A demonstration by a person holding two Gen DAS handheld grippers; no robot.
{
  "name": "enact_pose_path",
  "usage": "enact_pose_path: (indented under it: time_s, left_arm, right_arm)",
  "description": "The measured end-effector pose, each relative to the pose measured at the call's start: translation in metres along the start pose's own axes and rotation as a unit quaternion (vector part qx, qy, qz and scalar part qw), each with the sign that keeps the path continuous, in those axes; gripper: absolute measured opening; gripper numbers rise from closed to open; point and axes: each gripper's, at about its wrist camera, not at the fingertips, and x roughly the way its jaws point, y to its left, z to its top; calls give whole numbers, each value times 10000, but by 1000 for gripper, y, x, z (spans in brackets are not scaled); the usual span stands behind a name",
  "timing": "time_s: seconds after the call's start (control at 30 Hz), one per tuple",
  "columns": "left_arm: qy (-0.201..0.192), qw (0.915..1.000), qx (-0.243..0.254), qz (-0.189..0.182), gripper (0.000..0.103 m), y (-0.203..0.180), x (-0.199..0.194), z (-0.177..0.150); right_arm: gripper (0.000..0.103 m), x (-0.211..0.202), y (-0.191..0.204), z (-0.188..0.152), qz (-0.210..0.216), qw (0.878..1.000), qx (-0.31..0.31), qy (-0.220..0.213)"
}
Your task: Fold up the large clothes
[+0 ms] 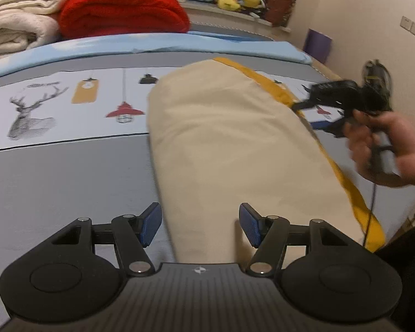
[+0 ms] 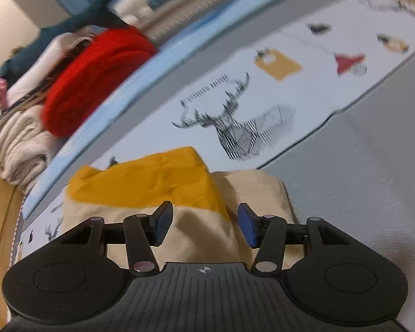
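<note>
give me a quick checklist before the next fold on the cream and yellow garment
1. Left gripper empty, jaws apart: ok.
2. Right gripper empty, jaws apart: ok.
3. Cream and yellow garment lies flat on the bed cover: ok, folded long and narrow.
4. Yellow trim edges lined up: cannot tell.
5. Bed space left of the garment free for working: ok.
6. Red blanket stack clear of the garment: ok.

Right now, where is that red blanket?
The red blanket lies rolled at the far left of the bed, beside a stack of cream blankets. In the right wrist view it shows upper left, beyond the cream and yellow garment.
</note>
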Motion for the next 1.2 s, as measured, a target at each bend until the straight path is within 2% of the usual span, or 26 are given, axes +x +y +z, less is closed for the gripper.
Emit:
enact_pose_path:
  time_s: [0.1,0.17,0.2,0.23,0.33,0.37,0.43,0.47,0.57,0.6,0.63,0.73,0.83,0.97,1.07,1.17,1.2]
  left_arm:
    - [106,9999,90,5,67,-9,13,0]
    - [156,9998,87,-13,67,-13,20,2]
    - [173,9998,83,-19,67,-14,23,2]
    - [195,9998,92,-19,67,-15,26,3]
    - [385,9990,220,-31,74,-20,37,0]
    - [450,9987,236,-54,75,-22,41,-2]
    - [453,9984,324,13,75,-25,43,-5]
    - [435,9983,378,29,75,-25,43,-7]
    - [419,9987,286,-16,75,-20,39,-8]
    - [417,9988,236,-37,75,-17,37,-8]
    - [412,9989,211,-53,75,-15,36,-8]
    - [417,9988,264,-46,75,-13,33,-9]
    - [444,9986,272,-25,75,-13,31,-9]
    - [440,9986,294,51,75,-15,29,-12]
    - [429,9986,290,83,75,-17,28,-13]
    - [428,9985,315,89,75,-19,27,-14]
    - [446,9985,322,73,75,-19,27,-14]
  right_arm:
    - [53,14,-4,6,123,9995,283,44]
    - [32,18,-2,10,322,9991,284,75]
    - [7,20,1,12,376,9990,215,75]
    - [1,19,2,13,407,9990,153,38]
    - [0,8,-4,23,483,9965,399,-547]
    - [0,10,-11,25,279,9968,483,-570]
    - [1,23,-23,21,-517,9967,572,-259]
    - [1,29,-26,18,-701,9957,596,-108]
    - [7,32,-18,15,-857,9957,335,-60]
    - [12,27,-12,14,-988,9949,102,-147]
    - [14,18,-7,13,-1094,9935,-124,-298]
    - [14,-16,8,7,-1024,9902,-608,-728]
    - [14,-54,19,0,-738,9863,-1201,-858]
    - [20,-87,27,-20,-291,9843,-1684,-437]
    - [26,-106,29,-48,-123,9766,-2147,-89]
    - [33,-104,27,-79,-177,9694,-2413,410]
    - [33,-96,22,-89,-336,9646,-2512,728]
